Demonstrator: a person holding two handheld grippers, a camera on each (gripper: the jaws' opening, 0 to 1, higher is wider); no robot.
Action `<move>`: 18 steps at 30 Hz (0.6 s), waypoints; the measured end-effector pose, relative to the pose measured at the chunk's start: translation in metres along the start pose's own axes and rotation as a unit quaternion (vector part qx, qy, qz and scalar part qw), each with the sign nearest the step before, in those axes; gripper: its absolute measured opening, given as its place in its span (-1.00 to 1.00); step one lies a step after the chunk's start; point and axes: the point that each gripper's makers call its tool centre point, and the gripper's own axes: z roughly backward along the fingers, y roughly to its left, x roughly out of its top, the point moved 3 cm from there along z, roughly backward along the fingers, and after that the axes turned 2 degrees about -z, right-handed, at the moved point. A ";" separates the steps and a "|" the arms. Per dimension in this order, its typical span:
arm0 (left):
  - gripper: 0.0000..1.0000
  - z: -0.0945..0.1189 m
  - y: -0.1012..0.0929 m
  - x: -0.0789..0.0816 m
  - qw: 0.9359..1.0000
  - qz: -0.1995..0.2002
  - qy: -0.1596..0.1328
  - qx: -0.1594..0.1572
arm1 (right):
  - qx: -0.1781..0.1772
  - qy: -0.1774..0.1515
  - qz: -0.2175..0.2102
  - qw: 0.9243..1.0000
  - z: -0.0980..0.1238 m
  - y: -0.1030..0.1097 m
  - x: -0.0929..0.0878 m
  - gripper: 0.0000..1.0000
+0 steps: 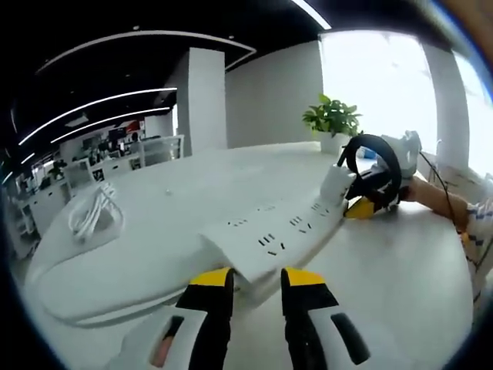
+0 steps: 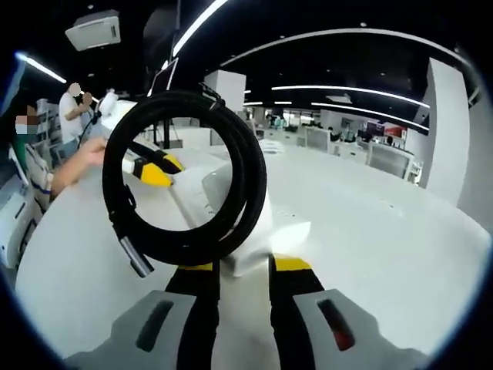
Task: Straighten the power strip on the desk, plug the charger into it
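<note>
The white power strip (image 1: 269, 231) runs from my left gripper (image 1: 256, 279) away to the right, held just above the desk (image 1: 139, 262). My left jaws stand close on its near end. At its far end my right gripper (image 1: 362, 205) holds it, below the strip's black coiled cord (image 1: 379, 163). In the right gripper view my right gripper (image 2: 243, 266) is shut on the strip's end (image 2: 246, 239), with the black cord coil (image 2: 185, 177) looped in front. The left gripper (image 2: 154, 171), in a person's hand (image 2: 88, 153), sits at the other end. A white bundle of charger cable (image 1: 96, 212) lies far left on the desk.
A potted plant (image 1: 333, 119) stands at the desk's far edge behind the right gripper. A person's arm (image 1: 443, 204) reaches in from the right. People (image 2: 75, 108) stand in the background by office desks (image 2: 385, 158). Bare desk surface (image 2: 370, 247) spreads to the right.
</note>
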 end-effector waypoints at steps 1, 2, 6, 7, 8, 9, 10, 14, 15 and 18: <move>-0.50 0.000 0.000 0.000 1.000 -0.001 0.000 0.000 | -0.001 0.000 0.000 1.000 0.000 0.000 0.000 -0.53; -0.50 0.000 0.000 0.000 1.000 -0.001 0.000 0.000 | -0.003 0.000 -0.001 1.000 0.000 0.000 0.000 -0.53; -0.51 0.000 0.001 0.000 1.000 0.004 -0.001 0.002 | -0.007 0.001 -0.001 1.000 0.000 0.001 0.000 -0.53; -0.52 0.000 0.001 0.000 1.000 0.004 -0.002 0.004 | -0.007 0.001 -0.001 1.000 0.000 0.001 0.000 -0.53; -0.52 0.000 0.000 0.000 1.000 0.004 -0.003 0.007 | -0.007 0.000 -0.002 1.000 0.000 0.001 0.000 -0.53; -0.52 -0.001 0.000 0.000 1.000 0.004 -0.004 0.011 | -0.009 -0.002 -0.005 1.000 0.000 0.000 0.000 -0.53; -0.51 -0.001 0.000 0.000 1.000 0.003 -0.005 0.014 | -0.011 -0.003 -0.006 1.000 -0.001 0.000 0.000 -0.53; -0.51 -0.001 0.001 0.000 1.000 0.003 -0.006 0.015 | -0.017 -0.002 -0.012 1.000 -0.001 -0.001 0.000 -0.54; -0.51 -0.001 0.001 0.000 1.000 0.004 -0.006 0.014 | -0.017 -0.001 -0.012 1.000 -0.001 -0.001 0.000 -0.54; -0.51 -0.001 0.000 0.000 1.000 0.007 -0.007 0.013 | -0.024 0.001 -0.014 1.000 -0.002 -0.002 0.001 -0.56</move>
